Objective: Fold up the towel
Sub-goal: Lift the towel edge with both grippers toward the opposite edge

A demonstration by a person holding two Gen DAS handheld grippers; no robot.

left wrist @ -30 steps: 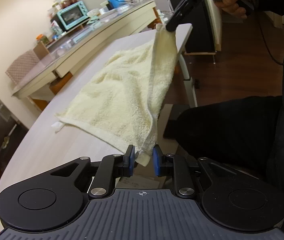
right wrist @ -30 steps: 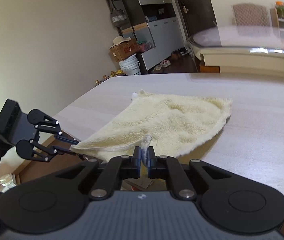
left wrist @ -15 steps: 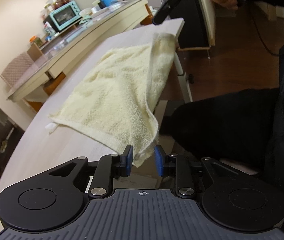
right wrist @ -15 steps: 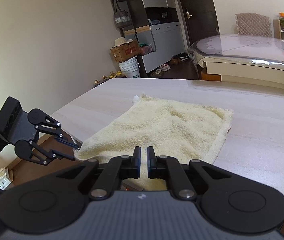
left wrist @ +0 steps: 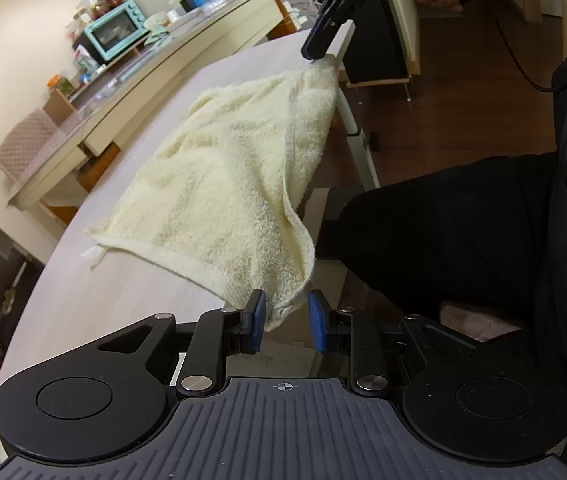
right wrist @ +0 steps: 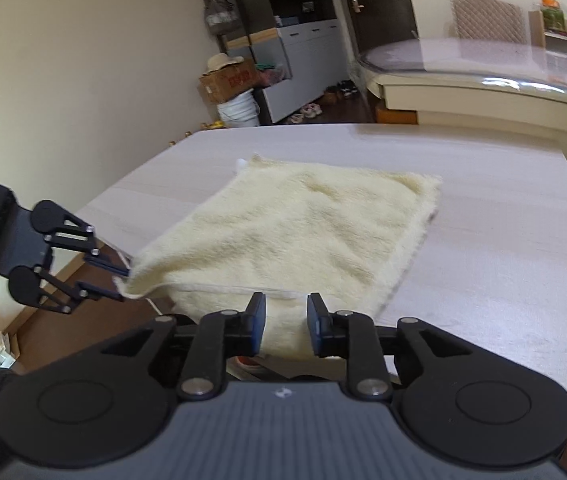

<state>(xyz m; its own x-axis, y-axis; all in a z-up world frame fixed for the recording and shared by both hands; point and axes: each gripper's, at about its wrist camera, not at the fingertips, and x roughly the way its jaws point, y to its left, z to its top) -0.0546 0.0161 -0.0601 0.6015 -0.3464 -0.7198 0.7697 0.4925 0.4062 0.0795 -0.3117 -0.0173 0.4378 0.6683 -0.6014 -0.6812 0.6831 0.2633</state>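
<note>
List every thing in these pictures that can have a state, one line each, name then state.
towel: folded over, lying on the table, near edge hanging off the table edge.
left gripper: open, towel corner between its pads, not pinched.
right gripper: jaws opening, towel edge between them, not gripped.
blue pads: apart.
toaster oven: door shut.
</note>
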